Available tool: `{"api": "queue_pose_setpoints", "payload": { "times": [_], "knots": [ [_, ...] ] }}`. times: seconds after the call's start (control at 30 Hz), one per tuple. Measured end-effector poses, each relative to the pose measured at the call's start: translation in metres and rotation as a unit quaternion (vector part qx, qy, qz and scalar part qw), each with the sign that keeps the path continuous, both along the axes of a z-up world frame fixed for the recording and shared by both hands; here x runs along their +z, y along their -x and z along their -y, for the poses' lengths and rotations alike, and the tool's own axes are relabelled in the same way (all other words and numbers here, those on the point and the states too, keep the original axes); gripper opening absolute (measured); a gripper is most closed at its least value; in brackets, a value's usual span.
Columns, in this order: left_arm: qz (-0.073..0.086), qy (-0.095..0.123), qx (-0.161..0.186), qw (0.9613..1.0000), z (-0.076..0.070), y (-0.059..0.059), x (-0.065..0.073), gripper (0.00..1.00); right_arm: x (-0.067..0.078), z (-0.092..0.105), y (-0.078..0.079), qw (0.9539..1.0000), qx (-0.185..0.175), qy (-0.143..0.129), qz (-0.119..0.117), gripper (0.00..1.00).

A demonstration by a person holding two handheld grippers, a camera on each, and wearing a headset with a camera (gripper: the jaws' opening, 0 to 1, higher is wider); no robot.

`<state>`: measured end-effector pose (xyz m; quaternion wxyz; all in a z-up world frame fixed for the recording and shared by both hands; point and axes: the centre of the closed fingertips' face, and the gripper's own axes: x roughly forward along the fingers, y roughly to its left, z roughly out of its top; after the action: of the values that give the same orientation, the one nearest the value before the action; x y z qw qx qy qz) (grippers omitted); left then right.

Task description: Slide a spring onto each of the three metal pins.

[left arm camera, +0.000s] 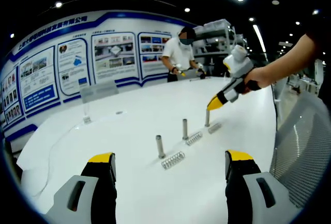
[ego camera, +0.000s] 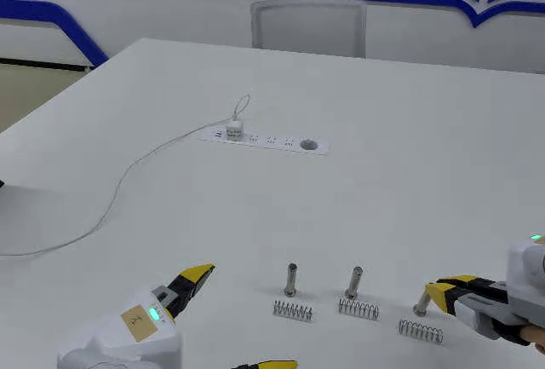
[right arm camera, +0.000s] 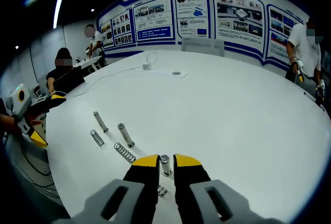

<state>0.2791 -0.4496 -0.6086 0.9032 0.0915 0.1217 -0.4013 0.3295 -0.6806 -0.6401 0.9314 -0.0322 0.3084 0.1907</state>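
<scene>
The rightmost pin (right arm camera: 165,166) sits pinched between the tips of my right claw (right arm camera: 165,158), which reaches in low and level from the right of the middle pin (ego camera: 354,282). The left pin (ego camera: 290,279) stands on that pin's other side. Three springs (ego camera: 358,308) lie on the white table (ego camera: 383,190), just nearer me. My left claw (left arm camera: 169,157) hovers nearer and left of the middle pin, angled toward it with its jaws wide apart.

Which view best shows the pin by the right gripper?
Right gripper view: the pin stands close up at the right gripper's tips. Head view: small, beside that gripper's tip. Left gripper view: small, far.
</scene>
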Motion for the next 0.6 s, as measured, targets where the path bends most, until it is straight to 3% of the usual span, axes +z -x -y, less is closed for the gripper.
{"api": "queue_pose_setpoints", "payload": {
  "times": [0.2, 0.37, 0.5, 0.6],
  "knots": [
    [-0.001, 0.001, 0.002, 1.0, -0.001, -0.001, -0.001, 0.89, -0.003, 0.011, 0.007, 0.9999, 0.003, -0.009, -0.003, 0.18],
    [-0.005, 0.001, 0.005, 1.0, -0.003, -0.002, -0.002, 0.89, -0.017, 0.008, 0.019, 0.9985, 0.046, -0.014, -0.026, 0.19],
    [-0.008, -0.001, 0.005, 1.0, -0.002, -0.001, -0.003, 0.89, -0.033, -0.001, 0.029, 0.9919, 0.117, 0.025, -0.042, 0.2],
    [-0.01, -0.002, 0.005, 0.9999, -0.003, -0.001, -0.004, 0.89, -0.041, -0.005, 0.032, 0.9863, 0.148, 0.057, -0.044, 0.23]
  ]
}}
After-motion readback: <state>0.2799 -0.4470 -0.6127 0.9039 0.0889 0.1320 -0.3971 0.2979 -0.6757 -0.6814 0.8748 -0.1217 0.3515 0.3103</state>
